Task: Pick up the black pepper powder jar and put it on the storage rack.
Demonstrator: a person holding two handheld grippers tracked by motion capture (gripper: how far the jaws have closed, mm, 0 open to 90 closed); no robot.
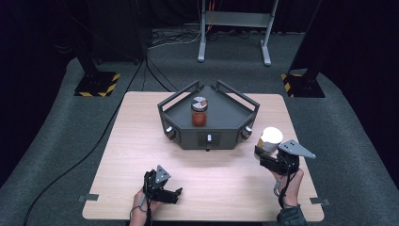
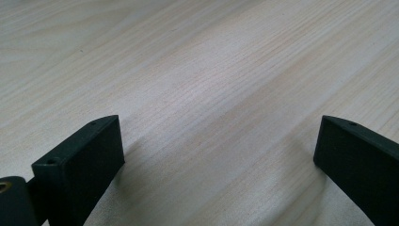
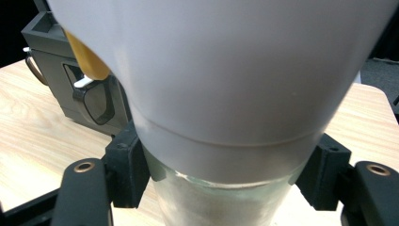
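Observation:
My right gripper [image 1: 267, 151] is shut on a white bottle [image 1: 270, 139] with a clear lower part, held off the table to the right of the dark tray [image 1: 226, 120]. Up close, the white bottle [image 3: 226, 80] sits between both black pads [image 3: 124, 169] with a yellow patch on its side. A red jar [image 1: 199, 113] with a grey and orange lid stands inside the tray. My left gripper [image 1: 175, 194] rests open near the table's front edge, left of centre. Between its two jaws lies nothing but the bare wooden table [image 2: 202, 84].
The tray has raised walls and knobs on its front faces [image 1: 209, 139]. A metal stand [image 1: 234, 28] and two black posts with yellow-striped bases [image 1: 98, 84] stand on the floor behind the table. Cables run across the grey carpet.

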